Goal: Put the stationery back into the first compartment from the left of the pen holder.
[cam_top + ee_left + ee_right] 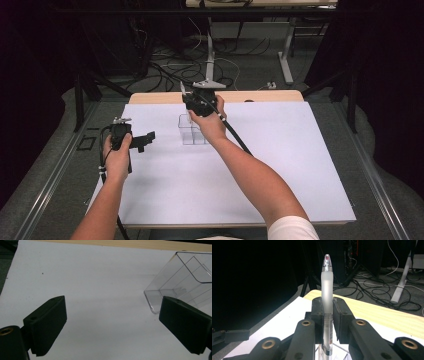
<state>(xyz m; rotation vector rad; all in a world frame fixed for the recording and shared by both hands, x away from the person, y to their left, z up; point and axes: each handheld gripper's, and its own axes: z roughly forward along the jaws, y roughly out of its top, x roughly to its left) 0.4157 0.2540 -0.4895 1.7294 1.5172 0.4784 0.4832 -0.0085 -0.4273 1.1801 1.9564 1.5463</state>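
Forearms come in nearest us in the high view. Our left gripper (pixel 142 140) hovers over the white sheet (pixel 280 165), just left of the clear box (pixel 192 131), jaws spread on nothing. Our right gripper (pixel 192 97) hangs right above the box, at its far side.

Black jaws rise nearest in the left gripper view, wide apart, with bare sheet (pixel 100 277) between them; the box (pixel 180 282) stands just past the right-hand jaw, and looks empty as far as we can see.

Pressed together in the right gripper view, the jaws pinch a pen (pixel 327 290) upright, its tip upward, its lower end reaching toward the box (pixel 337 352) beneath.

We judge the pen picked up and carried to the box; lowering and releasing it is left.
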